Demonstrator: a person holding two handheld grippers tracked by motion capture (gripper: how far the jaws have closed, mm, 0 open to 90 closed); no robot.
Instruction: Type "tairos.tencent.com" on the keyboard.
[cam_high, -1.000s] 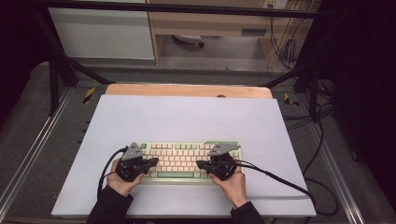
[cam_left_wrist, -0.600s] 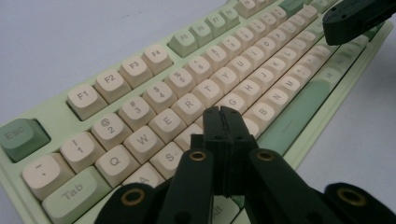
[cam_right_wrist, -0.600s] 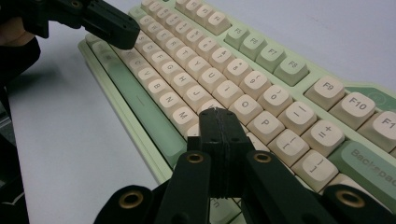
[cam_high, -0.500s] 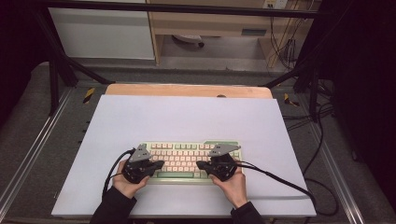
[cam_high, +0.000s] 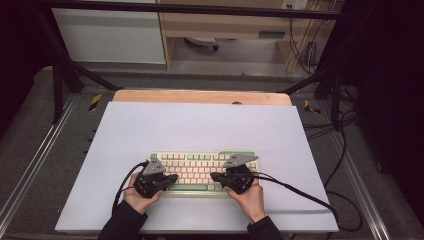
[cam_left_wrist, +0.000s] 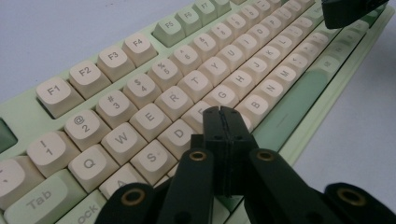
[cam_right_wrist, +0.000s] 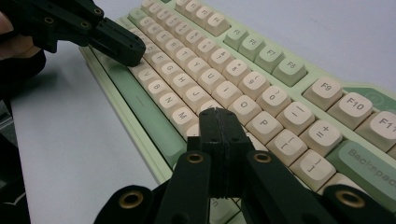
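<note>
Keyboard (cam_high: 200, 170) flat on white mat (cam_high: 200, 130), long axis L-R across table, spacebar edge toward person. L gripper (cam_left_wrist: 223, 112) pinched closed, empty, tip by F/G keys. R gripper (cam_right_wrist: 218, 114) likewise closed, empty, over K/L area.
</note>
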